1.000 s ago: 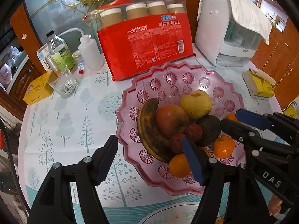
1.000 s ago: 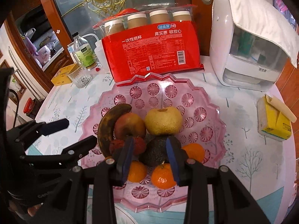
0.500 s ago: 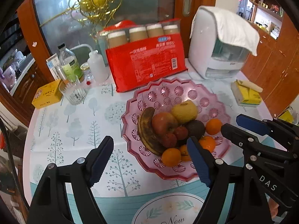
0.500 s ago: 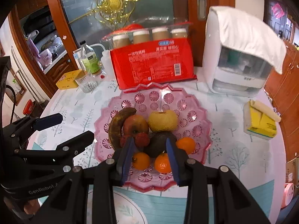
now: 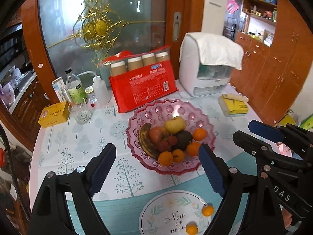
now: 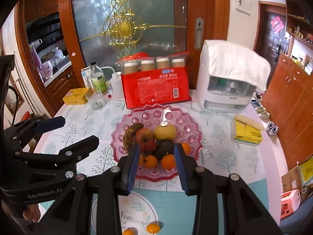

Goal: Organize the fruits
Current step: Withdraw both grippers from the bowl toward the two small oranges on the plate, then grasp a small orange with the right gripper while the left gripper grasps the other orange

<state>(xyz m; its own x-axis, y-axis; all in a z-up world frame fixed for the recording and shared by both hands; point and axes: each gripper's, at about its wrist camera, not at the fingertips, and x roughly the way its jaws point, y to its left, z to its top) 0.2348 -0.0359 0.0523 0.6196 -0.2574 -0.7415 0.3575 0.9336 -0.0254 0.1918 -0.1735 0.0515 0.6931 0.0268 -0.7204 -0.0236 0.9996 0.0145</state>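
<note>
A pink glass fruit bowl (image 5: pixel 156 109) (image 6: pixel 187 129) sits mid-table holding a brown banana (image 5: pixel 144 141), a red apple (image 5: pixel 157 134), a yellow pear (image 5: pixel 174 125), a dark avocado (image 5: pixel 183 139), lychees and several tangerines. Two tangerines (image 5: pixel 207 211) (image 6: pixel 153 228) lie loose on the tablecloth near its front. My left gripper (image 5: pixel 156 168) is open and empty, held above and short of the bowl. My right gripper (image 6: pixel 156 162) is open and empty, also back from the bowl; it shows at the right of the left wrist view (image 5: pixel 254 135).
Behind the bowl stand a red pack of paper cups (image 5: pixel 142 86), a white appliance under a cloth (image 5: pixel 207 68), bottles (image 5: pixel 75 87), a glass (image 5: pixel 81 112) and a yellow box (image 5: pixel 53 113). A yellow tissue pack (image 5: pixel 233 104) lies at right.
Both grippers have pulled back and up from the bowl, so more of the table and the two loose tangerines show. Both stay open and empty.
</note>
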